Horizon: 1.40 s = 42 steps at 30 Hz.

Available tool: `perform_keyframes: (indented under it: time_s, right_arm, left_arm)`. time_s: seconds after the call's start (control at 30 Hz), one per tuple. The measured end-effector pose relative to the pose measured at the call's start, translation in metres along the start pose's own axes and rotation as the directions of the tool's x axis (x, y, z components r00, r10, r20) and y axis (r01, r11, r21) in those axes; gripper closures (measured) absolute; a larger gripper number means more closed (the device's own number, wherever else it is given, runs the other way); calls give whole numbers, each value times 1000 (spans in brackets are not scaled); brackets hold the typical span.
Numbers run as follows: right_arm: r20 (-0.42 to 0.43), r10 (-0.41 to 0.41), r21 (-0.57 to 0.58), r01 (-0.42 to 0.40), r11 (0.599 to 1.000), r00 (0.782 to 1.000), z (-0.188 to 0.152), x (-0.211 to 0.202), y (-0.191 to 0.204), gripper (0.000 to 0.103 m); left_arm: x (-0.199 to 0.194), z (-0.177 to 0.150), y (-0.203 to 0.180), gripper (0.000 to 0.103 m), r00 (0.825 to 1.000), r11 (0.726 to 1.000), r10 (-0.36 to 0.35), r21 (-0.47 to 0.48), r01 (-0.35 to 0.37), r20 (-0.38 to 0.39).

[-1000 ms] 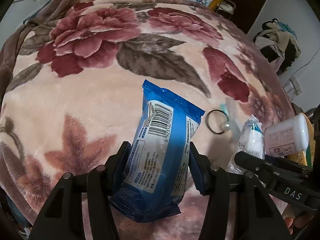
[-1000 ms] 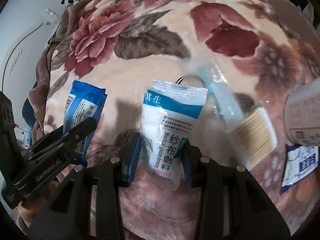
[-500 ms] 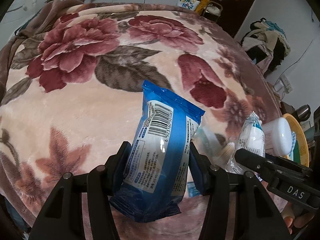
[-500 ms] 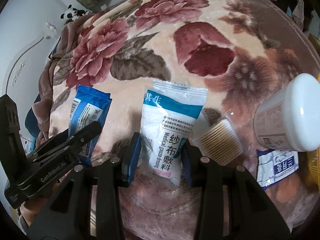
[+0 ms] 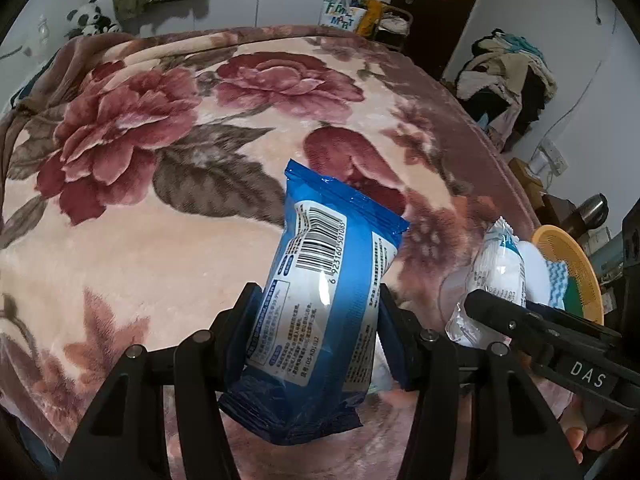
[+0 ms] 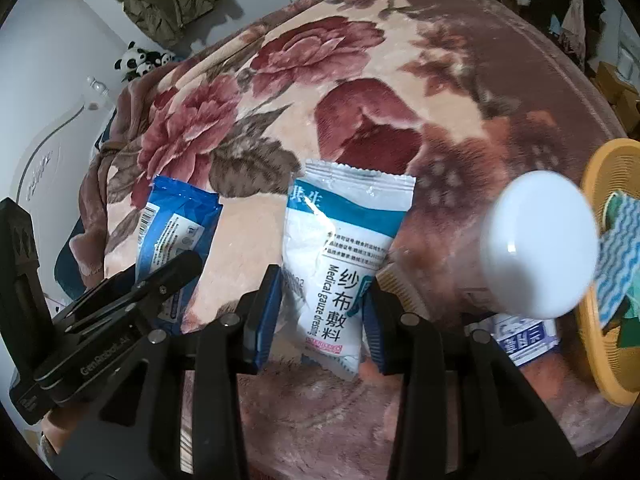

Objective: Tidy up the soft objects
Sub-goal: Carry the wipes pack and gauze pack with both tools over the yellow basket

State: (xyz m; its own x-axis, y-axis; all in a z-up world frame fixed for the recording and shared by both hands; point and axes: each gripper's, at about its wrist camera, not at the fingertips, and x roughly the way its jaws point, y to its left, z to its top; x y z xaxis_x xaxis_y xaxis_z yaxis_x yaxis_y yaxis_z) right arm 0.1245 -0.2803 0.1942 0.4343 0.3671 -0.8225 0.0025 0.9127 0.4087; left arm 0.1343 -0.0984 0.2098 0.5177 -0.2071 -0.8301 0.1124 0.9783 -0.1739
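Note:
My left gripper (image 5: 320, 328) is shut on a blue wet-wipe pack (image 5: 324, 296), barcode side up, held above the floral blanket (image 5: 160, 220). My right gripper (image 6: 320, 320) is shut on a white and blue medical gauze packet (image 6: 340, 256), also lifted off the blanket. Each gripper shows in the other view: the right gripper with the gauze packet (image 5: 500, 276) at right, the left gripper with the wipe pack (image 6: 172, 236) at left. An orange basket (image 6: 600, 344) holding a blue and white cloth (image 6: 618, 256) sits at the right edge.
A white-lidded jar (image 6: 536, 248) stands beside the basket, with a cotton swab bundle (image 6: 396, 284) and a small blue and white packet (image 6: 520, 336) lying near it. Piled clothes (image 5: 508, 68) and a dark door (image 5: 436, 4) lie beyond the bed. Plush pandas (image 6: 138, 60) sit far left.
Both grippers have risen and pulled back with their packs. The basket has come into view at the right; the ring and swab items have dropped under the packs.

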Motion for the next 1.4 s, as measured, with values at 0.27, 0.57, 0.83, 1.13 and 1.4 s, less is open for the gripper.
perform_keyframes:
  time_s: [0.27, 0.57, 0.83, 1.13, 1.4]
  right_arm:
    - [34, -9, 28, 8, 1000, 999, 4, -22, -23, 64]
    - [73, -32, 73, 27, 997, 997, 5, -49, -57, 64]
    - [103, -57, 111, 45, 993, 993, 6, -71, -86, 64]
    - [128, -84, 162, 63, 985, 988, 3, -92, -122, 64]
    - [143, -122, 220, 89, 971, 982, -3, -111, -160, 64]
  left_arm:
    - [-3, 7, -33, 46, 1000, 999, -23, 33, 23, 4]
    - [-5, 12, -73, 46, 998, 996, -55, 76, 54, 7]
    - [-4, 14, -110, 45, 996, 990, -84, 115, 83, 2]
    - [-2, 15, -157, 45, 993, 979, -121, 166, 121, -8]
    - [5, 14, -204, 45, 987, 962, -160, 221, 163, -30]
